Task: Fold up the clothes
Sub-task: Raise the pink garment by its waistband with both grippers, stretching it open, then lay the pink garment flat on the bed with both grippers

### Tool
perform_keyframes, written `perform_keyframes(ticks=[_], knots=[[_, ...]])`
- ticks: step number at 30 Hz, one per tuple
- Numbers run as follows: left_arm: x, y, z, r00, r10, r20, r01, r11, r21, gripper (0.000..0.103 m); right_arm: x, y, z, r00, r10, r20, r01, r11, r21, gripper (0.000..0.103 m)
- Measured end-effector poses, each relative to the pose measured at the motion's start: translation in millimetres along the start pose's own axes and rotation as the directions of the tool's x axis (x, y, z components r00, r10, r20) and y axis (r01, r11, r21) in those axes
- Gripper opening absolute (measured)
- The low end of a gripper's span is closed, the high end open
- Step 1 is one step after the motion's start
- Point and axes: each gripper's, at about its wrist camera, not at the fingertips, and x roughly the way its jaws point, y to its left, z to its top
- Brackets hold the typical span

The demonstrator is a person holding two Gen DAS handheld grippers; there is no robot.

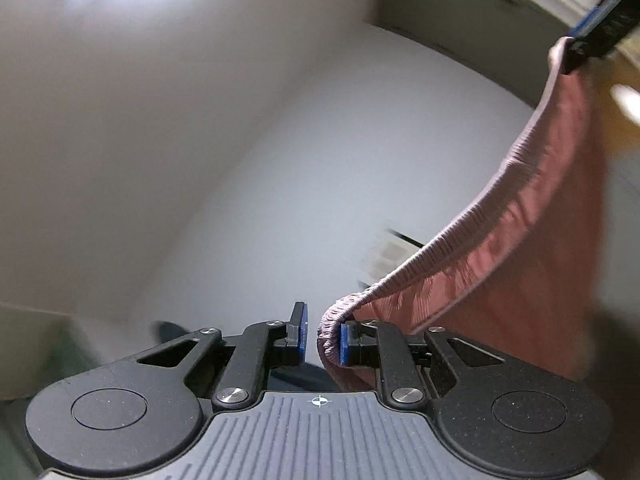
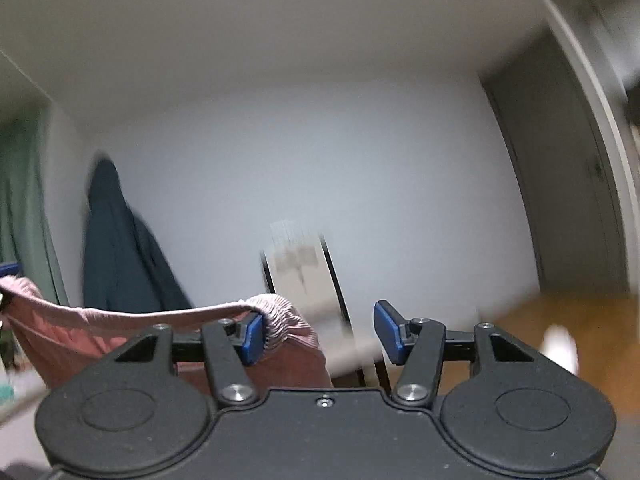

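Observation:
A pink garment (image 1: pixel 520 240) with a ribbed elastic waistband hangs in the air, stretched between both grippers. My left gripper (image 1: pixel 323 338) stands open, and the waistband loops over its right finger (image 1: pixel 345 345) without touching the left pad. The right gripper shows in the left wrist view at the top right (image 1: pixel 592 32), holding up the far end of the band. In the right wrist view my right gripper (image 2: pixel 320 334) is wide open. The pink garment (image 2: pixel 60 328) is hooked over its left finger (image 2: pixel 252 338), while the right finger is bare.
A white wall fills both views. A dark coat (image 2: pixel 120 248) hangs on it beside a green curtain (image 2: pixel 20 200). A blurred pale panel with black edges (image 2: pixel 304 280) stands ahead, a grey door (image 2: pixel 560 184) to the right, and a brown wooden surface (image 2: pixel 580 320) below it.

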Motion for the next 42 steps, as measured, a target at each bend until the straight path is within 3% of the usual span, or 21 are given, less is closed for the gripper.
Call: perform_keyframes(ticks=[3,5,7,9,12,16,18,21,24,26,27,28,29,30,31,34,37,38,39,40,42], knots=[[-17,-75,-34,0.982,-0.167,-0.083,0.173,0.982,0.075,0.017,3,-26,-77,0.977,-0.074,-0.198,0.079,0.997,0.018,0.054],[-28,-133,-59,0.950,-0.271,-0.153,0.283,0.957,0.068,0.017,9,-39,-120,0.937,-0.122,-0.327,0.136,0.990,0.022,0.053],[-34,-181,-78,0.908,-0.355,-0.223,0.368,0.930,0.016,0.017,17,-44,-157,0.887,-0.158,-0.434,0.180,0.984,0.010,0.053],[-39,-223,-94,0.854,-0.437,-0.282,0.443,0.895,-0.047,0.017,26,-36,-182,0.841,-0.179,-0.510,0.195,0.981,-0.023,0.053],[-42,-259,-121,0.794,-0.495,-0.353,0.470,0.868,-0.161,0.017,33,-27,-221,0.769,-0.212,-0.603,0.210,0.975,-0.076,0.054],[-45,-274,-158,0.732,-0.561,-0.387,0.453,0.825,-0.339,0.017,24,-32,-229,0.730,-0.251,-0.636,0.145,0.966,-0.214,0.056],[-47,-279,-162,0.714,-0.581,-0.391,0.451,0.809,-0.377,0.017,20,-18,-225,0.745,-0.274,-0.608,0.072,0.939,-0.335,0.060],[-66,-276,-165,0.704,-0.596,-0.387,0.456,0.797,-0.397,0.017,17,-2,-226,0.770,-0.291,-0.567,-0.044,0.863,-0.503,0.069],[-72,-274,-155,0.693,-0.614,-0.379,0.473,0.783,-0.404,0.017,14,20,-234,0.779,-0.308,-0.546,-0.180,0.724,-0.665,0.069],[-72,-274,-156,0.679,-0.626,-0.383,0.480,0.774,-0.414,0.017,6,35,-241,0.808,-0.308,-0.502,-0.256,0.584,-0.770,0.066],[-73,-273,-155,0.674,-0.630,-0.386,0.483,0.771,-0.416,0.017,1,42,-245,0.831,-0.300,-0.470,-0.286,0.494,-0.821,0.056],[-75,-272,-155,0.668,-0.634,-0.389,0.485,0.768,-0.419,0.017,0,46,-249,0.838,-0.302,-0.455,-0.309,0.425,-0.851,0.040],[-75,-273,-155,0.662,-0.638,-0.393,0.489,0.765,-0.419,0.017,1,48,-254,0.839,-0.308,-0.448,-0.331,0.364,-0.871,0.032],[-74,-274,-156,0.656,-0.642,-0.397,0.493,0.762,-0.419,0.017,3,48,-255,0.833,-0.319,-0.452,-0.340,0.349,-0.873,0.019],[-74,-275,-156,0.644,-0.650,-0.403,0.502,0.757,-0.418,0.017,6,44,-251,0.817,-0.324,-0.478,-0.344,0.392,-0.853,0.013],[-77,-275,-152,0.624,-0.666,-0.409,0.527,0.745,-0.408,0.017,15,31,-236,0.765,-0.313,-0.563,-0.336,0.552,-0.763,0.011],[-82,-274,-146,0.607,-0.677,-0.416,0.546,0.736,-0.400,0.017,19,29,-232,0.757,-0.310,-0.575,-0.305,0.610,-0.732,0.011],[-83,-276,-144,0.615,-0.662,-0.428,0.543,0.750,-0.378,0.017,19,30,-232,0.763,-0.304,-0.571,-0.296,0.620,-0.727,0.011],[-85,-277,-142,0.624,-0.646,-0.440,0.541,0.763,-0.354,0.017,15,33,-230,0.798,-0.288,-0.529,-0.266,0.619,-0.739,0.011],[-90,-275,-140,0.662,-0.606,-0.442,0.513,0.796,-0.323,0.017,8,36,-227,0.842,-0.267,-0.470,-0.225,0.616,-0.755,0.011],[-98,-263,-135,0.742,-0.521,-0.422,0.418,0.852,-0.315,0.017,4,43,-228,0.875,-0.277,-0.397,-0.178,0.578,-0.796,0.017]])
